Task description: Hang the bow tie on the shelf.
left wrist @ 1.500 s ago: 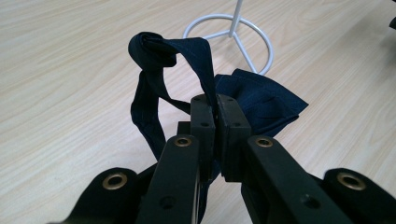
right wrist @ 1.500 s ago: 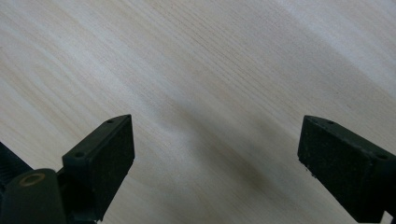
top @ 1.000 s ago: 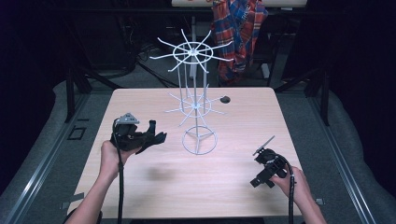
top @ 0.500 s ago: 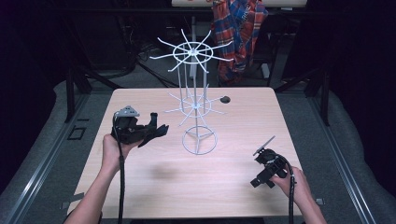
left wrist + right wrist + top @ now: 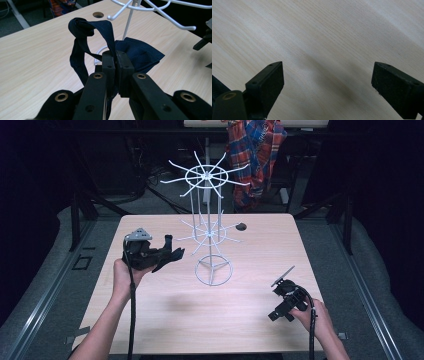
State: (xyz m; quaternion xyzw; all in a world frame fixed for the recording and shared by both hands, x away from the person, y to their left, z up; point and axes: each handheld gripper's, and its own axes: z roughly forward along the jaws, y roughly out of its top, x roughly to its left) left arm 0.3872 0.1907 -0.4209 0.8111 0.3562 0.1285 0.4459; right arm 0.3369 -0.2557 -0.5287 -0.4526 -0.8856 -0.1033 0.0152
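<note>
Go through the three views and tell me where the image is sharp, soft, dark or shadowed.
High view: table evenly lit, the room around it nearly black, white wire rack a little soft. Left gripper view: dark blue cloth sharp, the nearest part of the left tool softer. Right gripper view: wood grain crisp, a soft shadow between the open pads of the right tool.

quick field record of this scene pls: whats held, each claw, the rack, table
held item: dark blue cloth, a strap loop of it standing up above the jaws
left claw: shut on the cloth, raised above the table to the left of the rack
right claw: jaws wide apart, nothing between them, low over bare wood near the table's front right
rack: white wire rack with spoke arms in two tiers and a ring base, mid-table; nothing hanging on it
table: light wood table, round hole near the far edge
</note>
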